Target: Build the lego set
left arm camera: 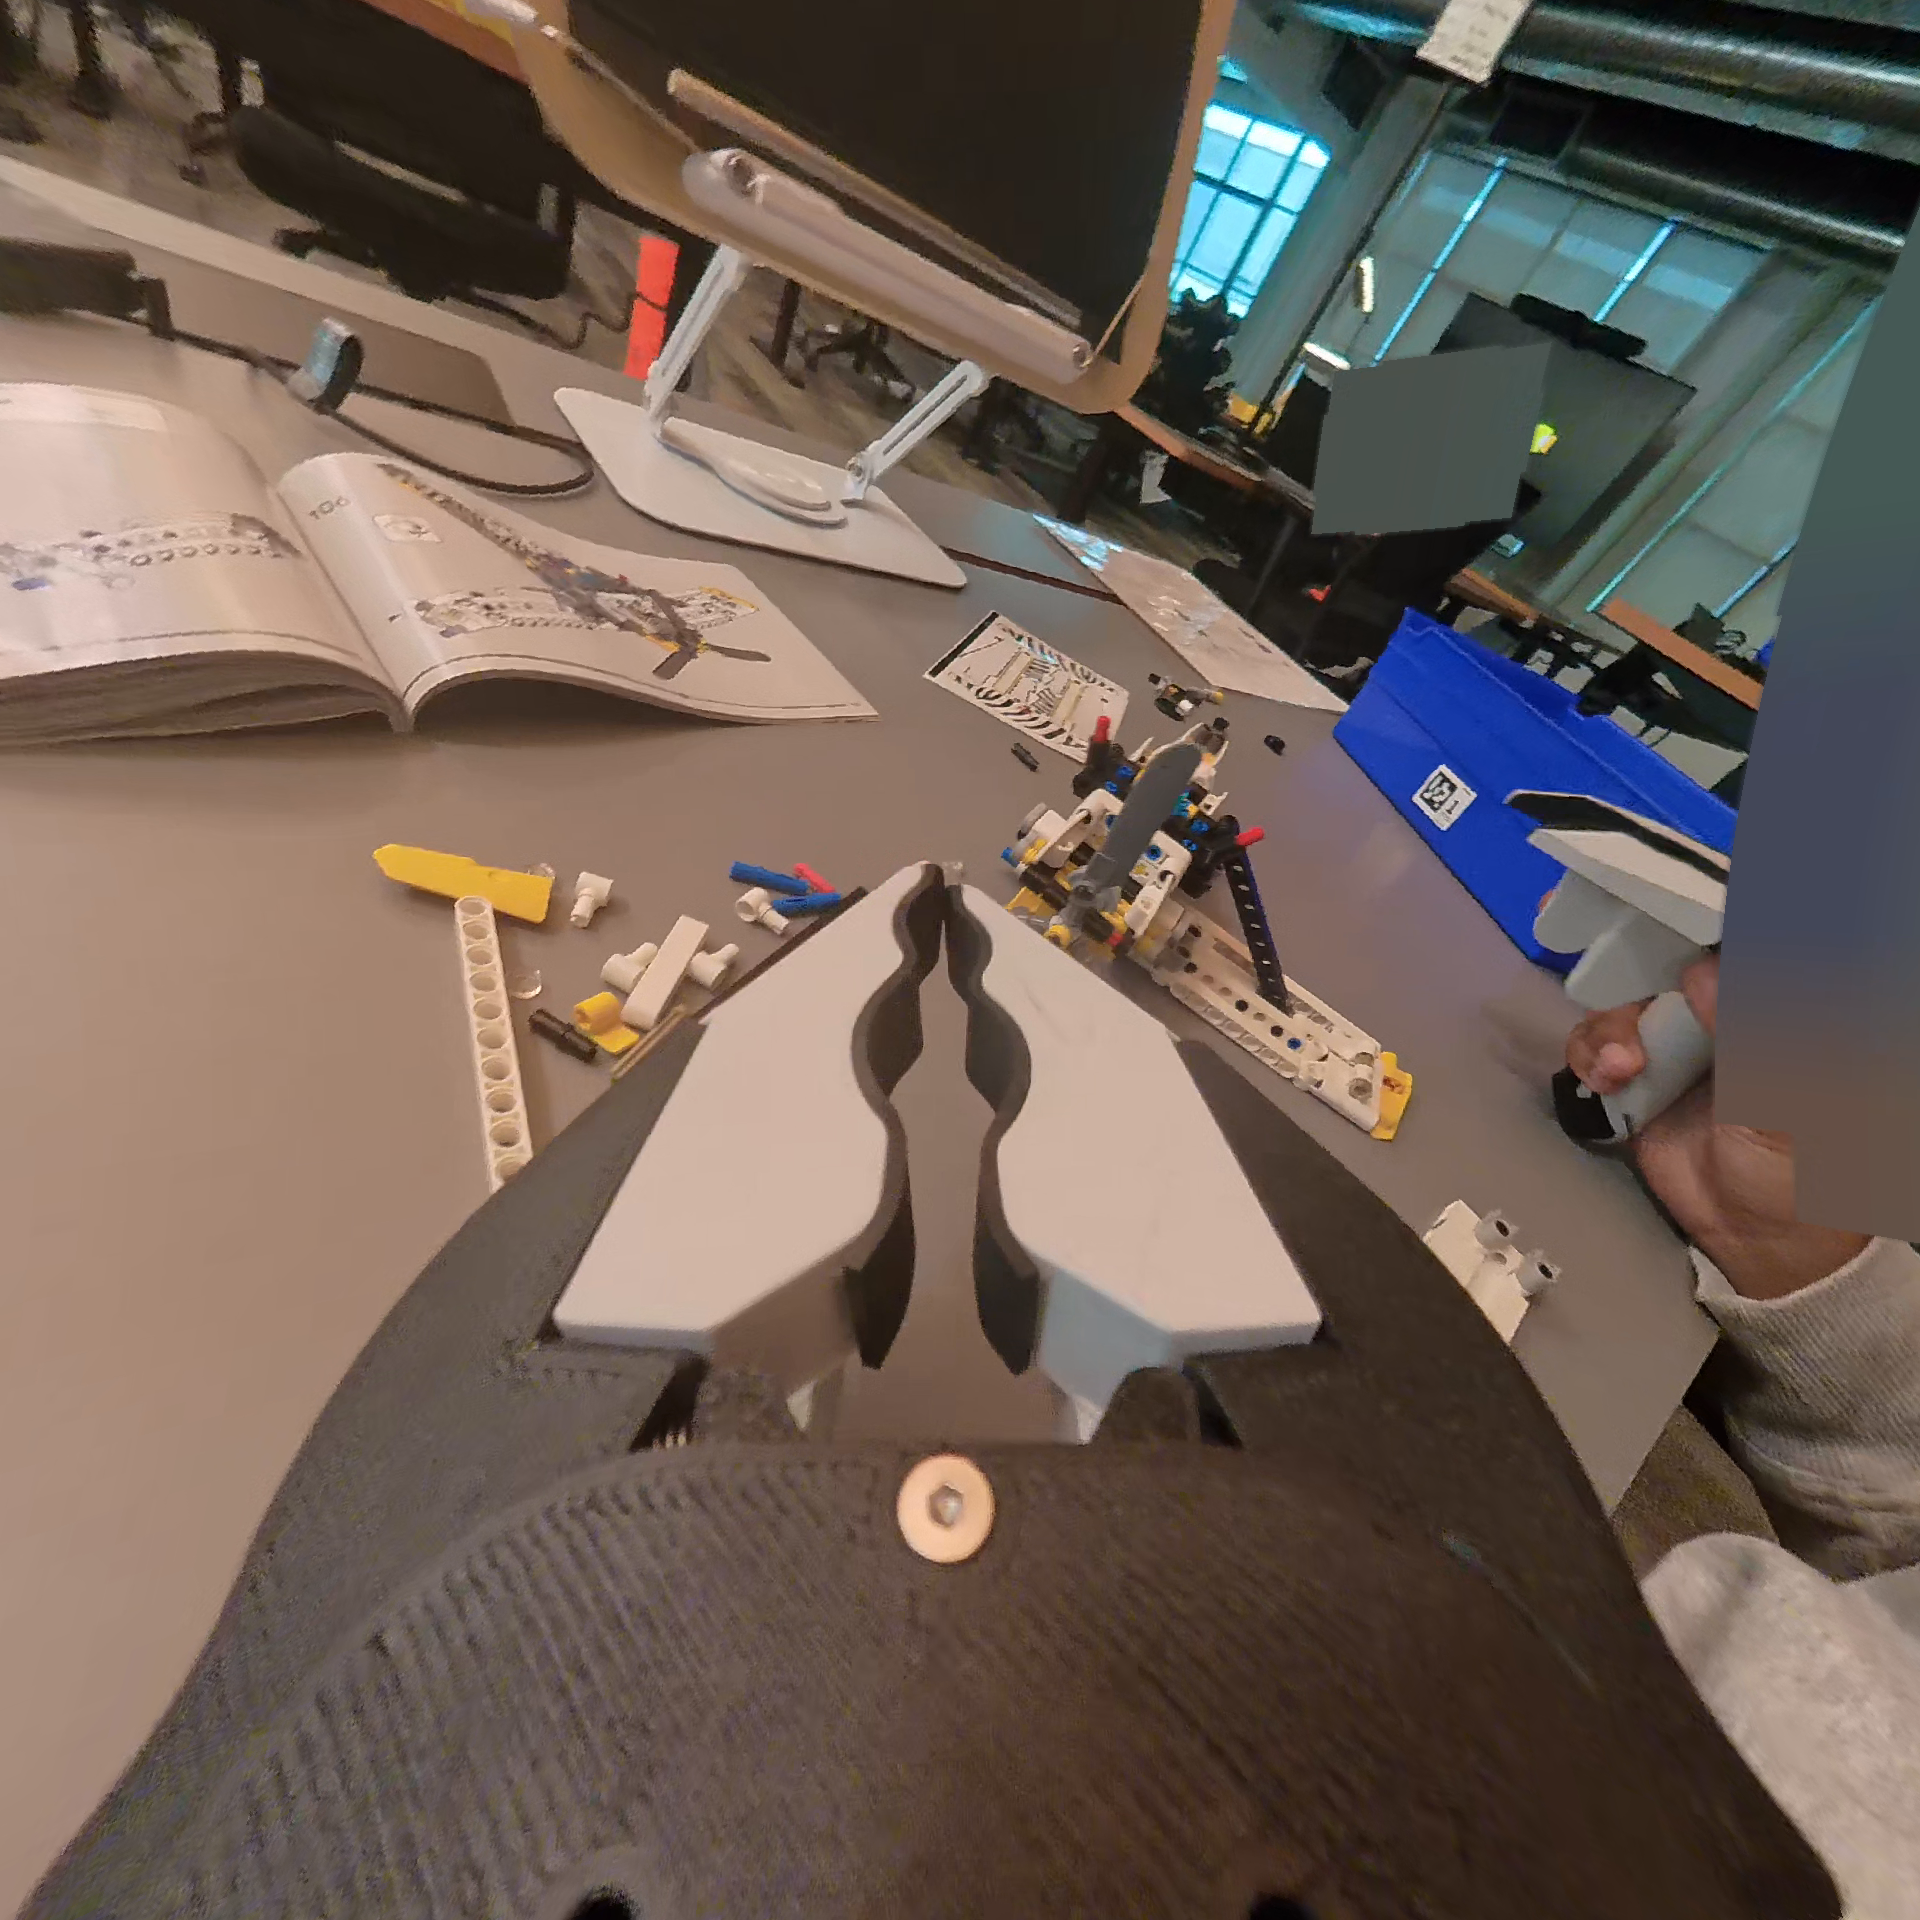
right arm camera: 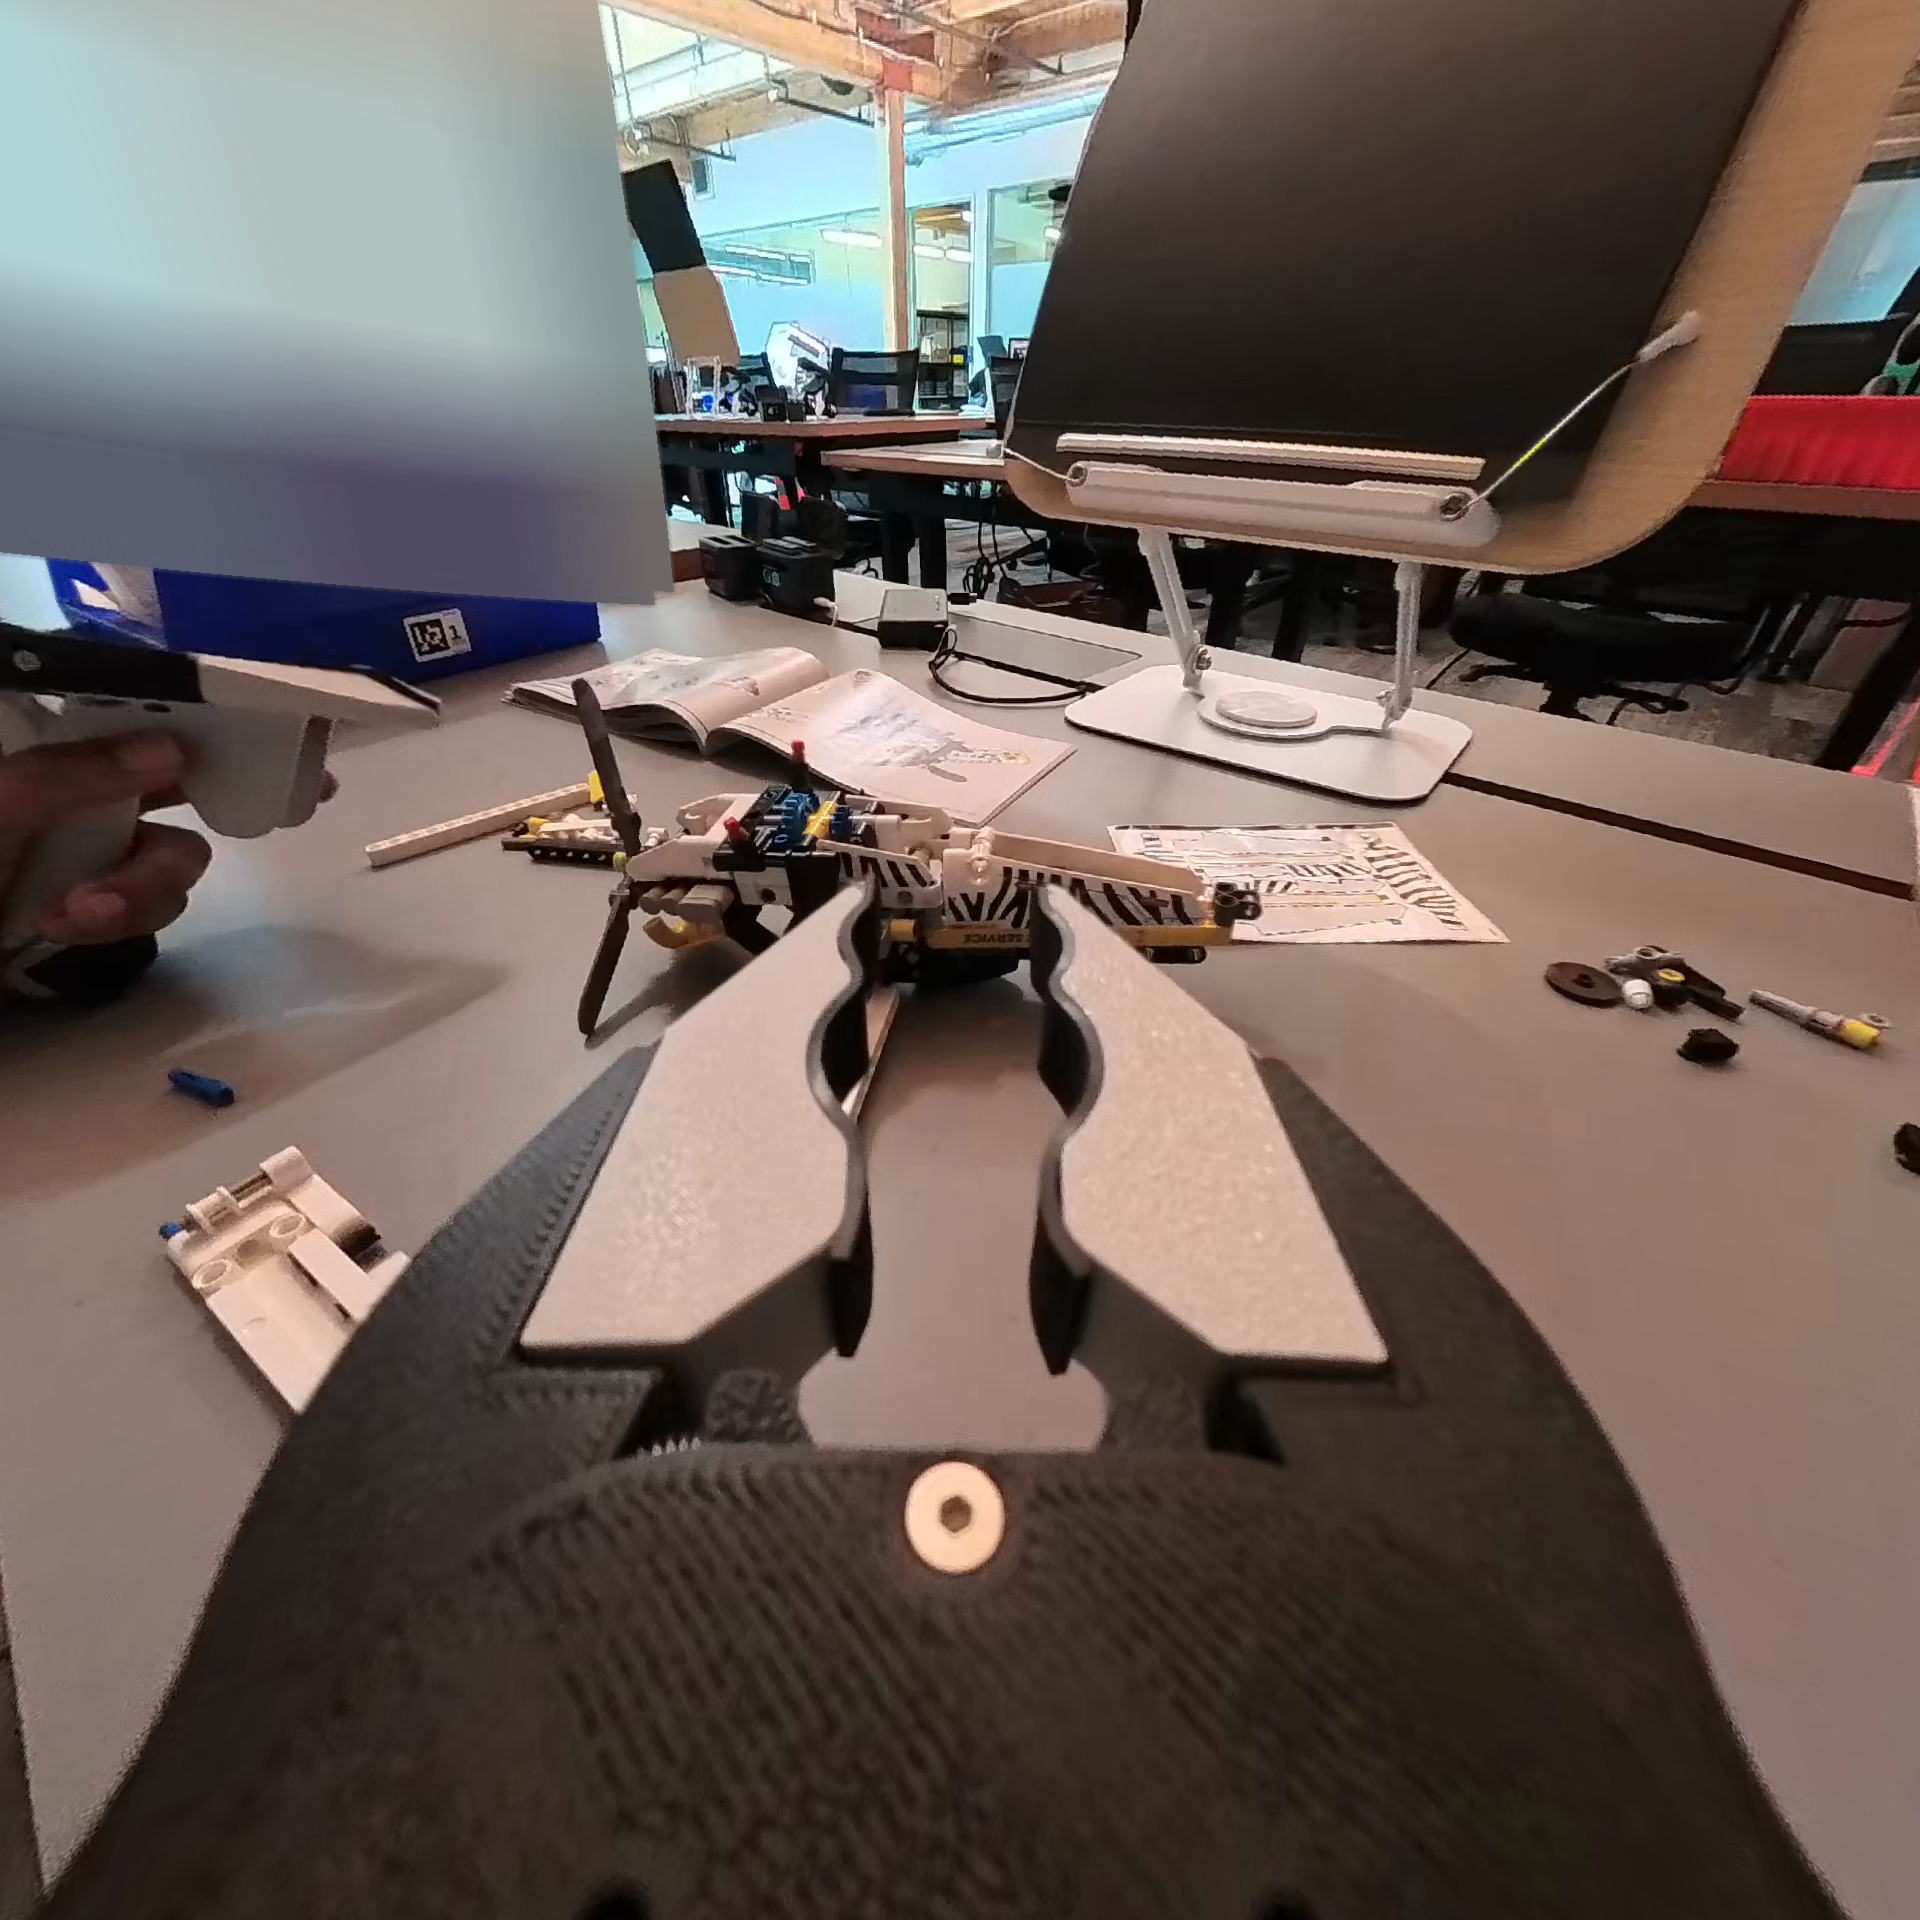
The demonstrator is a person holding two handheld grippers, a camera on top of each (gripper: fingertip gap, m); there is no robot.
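Note:
The part-built lego plane (left arm camera: 1143,862) stands on the grey table (left arm camera: 260,987); it has zebra-striped sides (right arm camera: 997,894) and a dark propeller (right arm camera: 613,790). My left gripper (left arm camera: 948,878) is shut, and a small clear piece (left arm camera: 952,869) sits pinched at its very tips. It hovers above the table to the left of the plane, and shows in the right wrist view (right arm camera: 416,709) too. My right gripper (right arm camera: 951,914) is open, its fingers either side of the plane's dark underside without pressing on it. It also shows in the left wrist view (left arm camera: 1621,873), off to the right of the plane.
Loose parts lie left of the plane: a long white beam (left arm camera: 494,1039), a yellow piece (left arm camera: 468,881) and blue pins (left arm camera: 774,883). An open booklet (left arm camera: 312,582), a sticker sheet (right arm camera: 1309,883), a blue bin (left arm camera: 1507,769), a tablet stand (right arm camera: 1268,727) and a white sub-assembly (right arm camera: 281,1278) surround them. Across from one pair of fingers to the other is roughly 25 cm. The white sub-assembly (right arm camera: 281,1278) is about equally far from each gripper, around 20 cm.

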